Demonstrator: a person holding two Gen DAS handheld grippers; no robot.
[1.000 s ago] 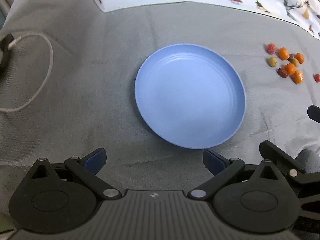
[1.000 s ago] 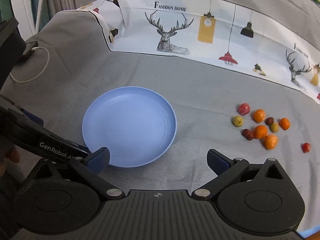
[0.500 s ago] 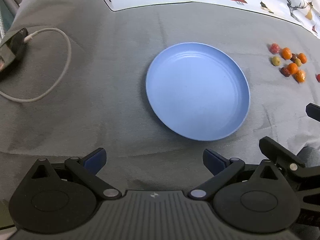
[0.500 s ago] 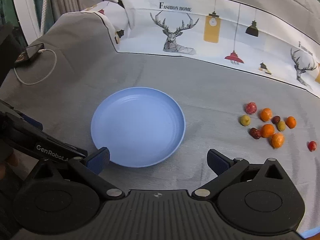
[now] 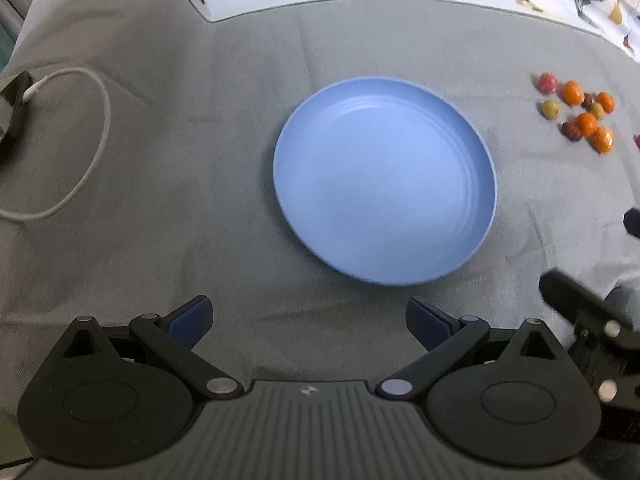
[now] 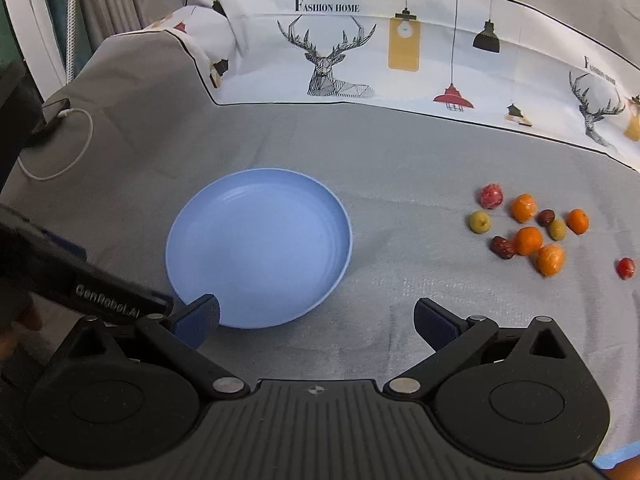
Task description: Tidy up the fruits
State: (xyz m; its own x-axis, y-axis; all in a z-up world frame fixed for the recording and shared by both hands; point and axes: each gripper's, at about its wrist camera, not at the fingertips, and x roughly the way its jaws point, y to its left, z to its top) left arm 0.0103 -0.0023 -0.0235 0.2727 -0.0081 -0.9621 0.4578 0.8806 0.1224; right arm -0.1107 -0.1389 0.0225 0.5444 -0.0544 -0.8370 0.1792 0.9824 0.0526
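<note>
**Blue plate bare, fruits clustered well off to its right**

Blue fills the middle of the left wrist view: the plate point(image 5: 385, 182) lies flat on the grey cloth point(image 5: 192, 184) with nothing in it. Compared with half a second ago it sits slightly farther right and higher in the picture, and the white cable point(image 5: 94, 148) loop at the left edge has slid outward, with the dark phone point(image 5: 12, 112) at its end now mostly cut off. The left gripper point(image 5: 308, 318) hangs over bare cloth short of the plate's near rim, its jaws spread wide and holding nothing. The fruits point(image 5: 576, 116) form a small loose cluster at the far right, well apart from the plate: orange, red, dark red and yellow-green pieces, some touching. Part of the other gripper's black body pokes in at the lower right.

From the right wrist view, the plate point(image 6: 259, 246) has shifted a little right since the earlier frame, and the printed deer fabric point(image 6: 400, 52) at the back takes up more of the picture. The right gripper point(image 6: 316, 322) has its jaws wide apart and empty, the left finger just at the plate's near rim. The fruits point(image 6: 528, 230) lie on the cloth to the right: four orange, two olive-green, two dark red, one mottled red, and one small red piece point(image 6: 625, 267) lying apart farther right.
</note>
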